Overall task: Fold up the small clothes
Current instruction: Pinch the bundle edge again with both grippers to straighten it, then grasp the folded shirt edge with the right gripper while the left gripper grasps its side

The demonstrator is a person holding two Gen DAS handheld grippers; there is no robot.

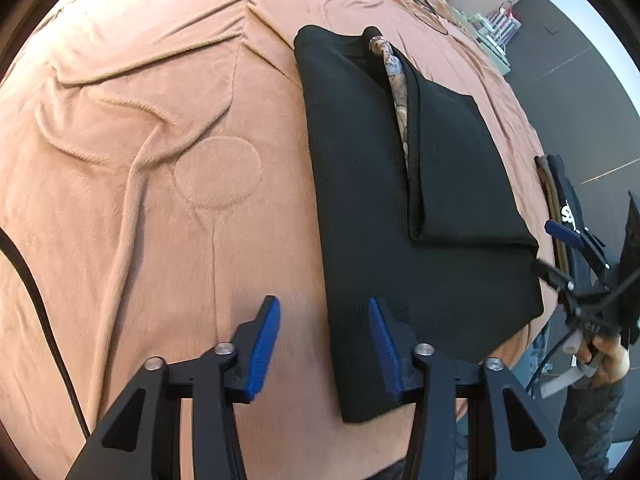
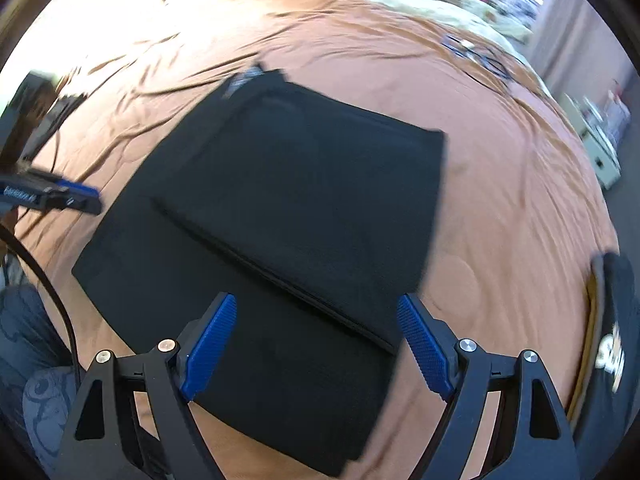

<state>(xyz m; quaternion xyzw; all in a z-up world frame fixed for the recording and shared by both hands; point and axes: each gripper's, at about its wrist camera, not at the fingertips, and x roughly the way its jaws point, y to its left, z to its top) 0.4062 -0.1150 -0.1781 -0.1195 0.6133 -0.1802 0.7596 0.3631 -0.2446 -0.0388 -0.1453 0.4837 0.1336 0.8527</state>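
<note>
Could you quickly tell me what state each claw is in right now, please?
Left claw: open, holding nothing, at the black garment's edge.
Right claw: open, holding nothing, above that garment.

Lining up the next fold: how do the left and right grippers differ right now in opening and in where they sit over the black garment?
The right gripper is spread wider than the left gripper. The right gripper sits over the black garment, with cloth between its fingers; the left gripper straddles the garment's long edge, one finger over the orange blanket. Both are open and hold nothing.
</note>
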